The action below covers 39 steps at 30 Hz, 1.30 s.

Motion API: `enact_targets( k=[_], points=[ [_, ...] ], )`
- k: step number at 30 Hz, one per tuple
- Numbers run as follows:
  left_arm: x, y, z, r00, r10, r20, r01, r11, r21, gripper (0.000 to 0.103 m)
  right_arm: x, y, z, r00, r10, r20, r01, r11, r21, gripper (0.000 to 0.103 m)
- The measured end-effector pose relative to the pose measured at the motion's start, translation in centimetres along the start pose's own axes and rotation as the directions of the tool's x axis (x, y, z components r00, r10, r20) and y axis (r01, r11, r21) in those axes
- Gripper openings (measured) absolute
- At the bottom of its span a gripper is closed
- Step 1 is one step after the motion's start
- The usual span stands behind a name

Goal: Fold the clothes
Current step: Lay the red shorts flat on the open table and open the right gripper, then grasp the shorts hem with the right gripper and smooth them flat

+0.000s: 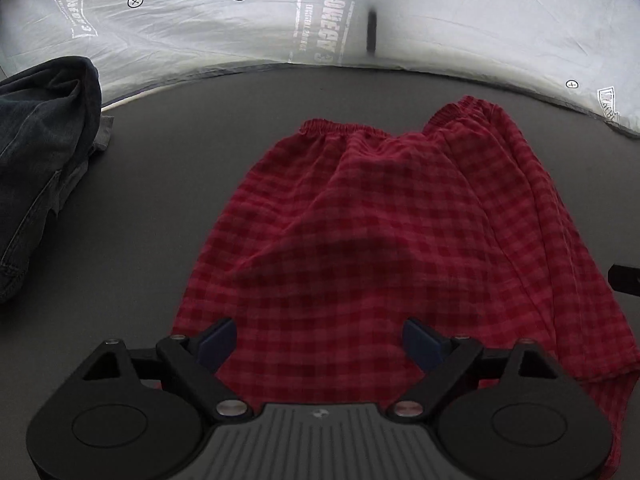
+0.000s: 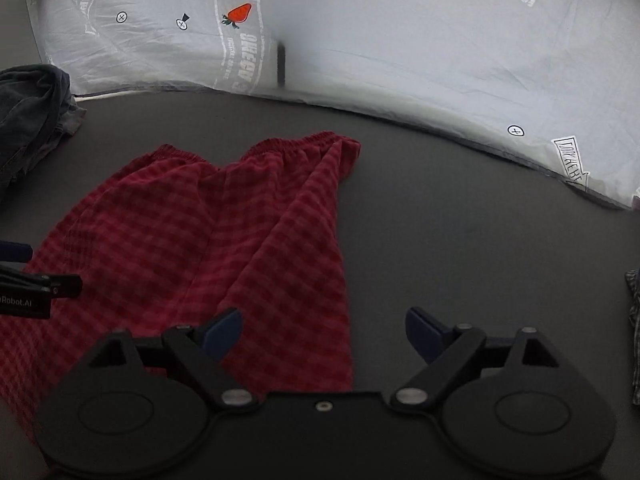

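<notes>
A pair of red checked shorts (image 1: 380,232) lies on the dark table (image 1: 160,184), with the elastic waistband at the far end. It also shows in the right wrist view (image 2: 208,240). My left gripper (image 1: 319,340) is open and empty, hovering over the near part of the shorts. My right gripper (image 2: 324,334) is open and empty over the shorts' right edge, its left finger above the cloth and its right finger above bare table. The left gripper's tip (image 2: 24,280) shows at the left edge of the right wrist view.
A heap of dark denim clothing (image 1: 36,160) lies at the left of the table. A white sheet printed with carrots and strawberries (image 1: 440,20) hangs behind the table's far edge. A bit of dark patterned cloth (image 2: 634,336) shows at the right edge.
</notes>
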<state>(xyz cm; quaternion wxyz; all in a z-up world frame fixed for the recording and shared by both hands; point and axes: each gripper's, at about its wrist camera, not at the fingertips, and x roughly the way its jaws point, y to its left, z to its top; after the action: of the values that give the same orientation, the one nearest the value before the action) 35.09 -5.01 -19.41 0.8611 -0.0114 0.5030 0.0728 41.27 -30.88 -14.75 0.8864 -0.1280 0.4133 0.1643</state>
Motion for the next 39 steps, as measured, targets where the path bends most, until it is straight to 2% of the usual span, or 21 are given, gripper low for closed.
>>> enact_targets(
  k=[2,3,4,6,10,14,16,20,21,24,26,27,29,30,31,32,33,35,36,37,39],
  points=[
    [0.9,-0.3,-1.4,0.998,-0.001,-0.066,0.001,1.0,-0.011,0.093,-1.1,1.6,-3.1,0.999,0.026,-0.02,-0.027,0.998,-0.064,0.088],
    [1.3,-0.5,-1.7,0.998,0.01,-0.07,-0.012,1.0,-0.022,0.095,-1.6,2.2,-3.9,0.999,0.05,-0.02,-0.052,0.995,-0.087,0.086],
    [1.6,-0.5,-1.8,0.998,0.035,-0.058,-0.036,0.999,-0.032,0.103,-2.1,2.7,-4.8,0.997,0.074,-0.021,-0.076,0.991,-0.11,0.085],
    [2.1,-0.5,-1.6,0.998,0.035,-0.055,-0.037,0.998,-0.05,0.103,-2.4,3.6,-5.3,0.992,0.128,-0.019,-0.129,0.982,-0.135,0.083],
    [2.2,-0.1,-1.2,0.998,0.025,-0.059,-0.033,0.99,-0.137,0.103,-1.8,4.8,-4.1,0.984,0.176,0.009,-0.172,0.969,-0.178,0.06],
    [2.1,-0.4,-1.7,0.999,0.039,-0.016,-0.041,0.988,-0.147,0.103,0.1,5.2,-3.1,0.987,0.161,-0.03,-0.163,0.973,-0.162,0.048],
    [1.9,-0.5,-1.9,0.999,0.042,-0.002,-0.042,0.988,-0.147,0.103,0.6,5.1,-2.9,0.988,0.152,-0.039,-0.157,0.974,-0.163,0.011],
    [2.1,-0.6,-1.5,0.999,0.043,-0.02,-0.046,0.987,-0.154,0.103,-0.7,3.2,-2.6,0.997,0.069,0.042,-0.061,0.985,-0.16,0.005],
    [2.1,-0.6,-1.4,0.999,0.042,-0.025,-0.045,0.987,-0.155,0.103,-1.2,1.7,-2.3,0.998,0.005,0.066,0.004,0.99,-0.144,0.005],
    [2.2,-0.6,-1.2,0.999,0.042,-0.029,-0.046,0.987,-0.155,0.103,-2.1,-3.3,-1.4,0.974,-0.201,0.105,0.208,0.976,-0.064,0.005],
    [2.2,-0.5,-1.2,0.999,0.043,-0.028,-0.047,0.987,-0.155,0.103,-1.9,-7.6,-0.7,0.932,-0.352,0.084,0.352,0.936,0.023,0.006],
    [2.3,-0.5,-1.2,0.999,0.043,-0.028,-0.047,0.987,-0.155,0.103,-1.5,-10.1,-0.1,0.907,-0.421,0.031,0.418,0.905,0.08,0.008],
    [2.3,-0.4,-1.2,0.999,0.042,-0.028,-0.046,0.987,-0.155,0.103,-1.0,-13.5,0.0,0.883,-0.466,-0.063,0.47,0.871,0.144,0.012],
    [2.4,-0.4,-1.2,0.999,0.042,-0.028,-0.046,0.987,-0.155,0.103,-1.2,-14.6,-0.3,0.874,-0.479,-0.081,0.486,0.856,0.177,0.023],
    [2.1,-0.4,-1.4,0.999,0.042,-0.029,-0.046,0.987,-0.156,0.103,-1.7,-14.8,-0.6,0.875,-0.478,-0.076,0.483,0.855,0.188,0.037],
    [2.0,-0.5,-1.5,0.999,0.042,-0.028,-0.046,0.987,-0.156,0.103,-2.2,-14.9,-0.9,0.876,-0.476,-0.072,0.48,0.854,0.199,0.043],
    [2.0,-0.5,-1.5,0.999,0.043,-0.025,-0.047,0.987,-0.157,0.103,-2.7,-14.7,-1.2,0.891,-0.45,-0.06,0.452,0.868,0.205,0.051],
    [2.1,-0.4,-1.6,0.999,0.046,-0.015,-0.047,0.986,-0.159,0.103,-3.6,-13.1,-2.0,0.948,-0.314,-0.052,0.317,0.922,0.222,0.056],
    [2.1,-0.5,-1.6,0.999,0.048,-0.007,-0.048,0.986,-0.16,0.103,-4.0,-12.3,-2.5,0.969,-0.243,-0.048,0.247,0.941,0.231,0.066],
    [2.1,-0.5,-1.7,0.999,0.049,-0.002,-0.049,0.986,-0.161,0.103,-4.1,-10.9,-3.3,0.982,-0.182,-0.052,0.189,0.956,0.223,0.077],
    [2.1,-0.4,-1.8,0.999,0.052,0.009,-0.05,0.985,-0.163,0.103,-4.4,-7.5,-4.8,0.995,-0.088,-0.052,0.095,0.984,0.153,0.084]
  ],
)
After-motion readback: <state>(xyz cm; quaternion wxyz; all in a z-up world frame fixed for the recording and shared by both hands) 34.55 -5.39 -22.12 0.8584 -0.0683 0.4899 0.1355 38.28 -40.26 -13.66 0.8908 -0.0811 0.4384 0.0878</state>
